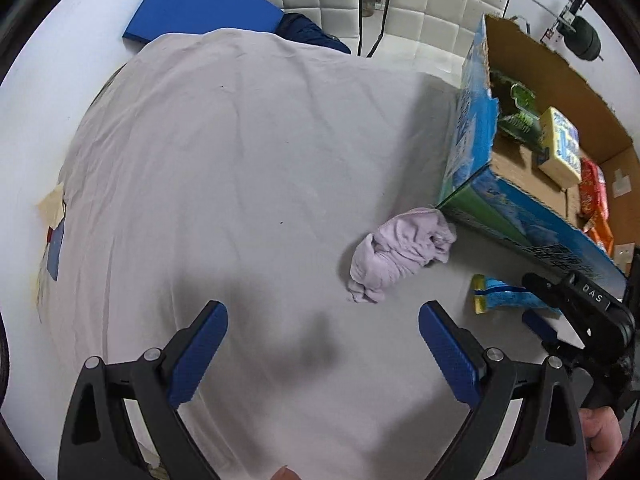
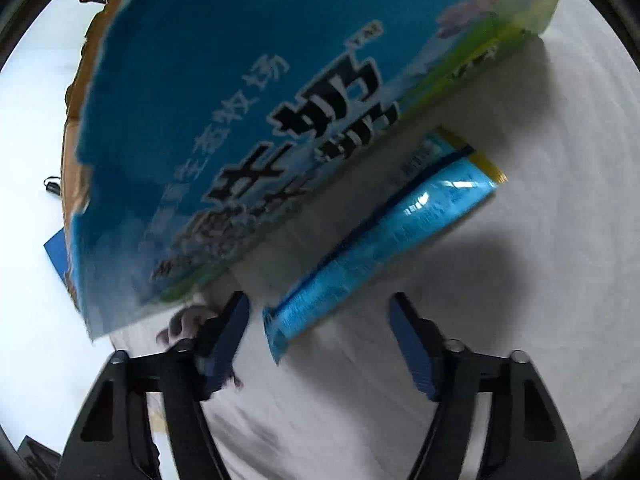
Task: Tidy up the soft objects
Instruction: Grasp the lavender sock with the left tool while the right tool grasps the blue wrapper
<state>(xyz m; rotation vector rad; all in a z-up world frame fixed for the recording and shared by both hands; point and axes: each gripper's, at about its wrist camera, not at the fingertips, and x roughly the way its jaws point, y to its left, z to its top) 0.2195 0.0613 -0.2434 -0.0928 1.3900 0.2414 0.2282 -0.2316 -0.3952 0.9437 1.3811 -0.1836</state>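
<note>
A crumpled lilac cloth point(image 1: 400, 252) lies on the white sheet point(image 1: 240, 160), touching the corner of a blue printed cardboard box point(image 1: 472, 140). My left gripper point(image 1: 324, 308) hovers open over bare sheet, left of and nearer than the cloth, with nothing between its fingers. A blue and yellow snack packet point(image 2: 380, 240) lies flat along the box point(image 2: 240, 100). My right gripper point(image 2: 319, 300) stands open around the packet's near end, with a gap on both sides of it. A bit of the lilac cloth point(image 2: 188, 320) shows behind the right gripper's left finger. The packet point(image 1: 500, 292) is partly hidden by that gripper in the left wrist view.
The open box holds several snack packs, among them a yellow one point(image 1: 560, 148) and a red one point(image 1: 592, 188). A blue folder point(image 1: 200, 4) and white padded chairs point(image 1: 420, 12) stand beyond the table's far edge. A person's hand point(image 1: 600, 432) shows at the lower right.
</note>
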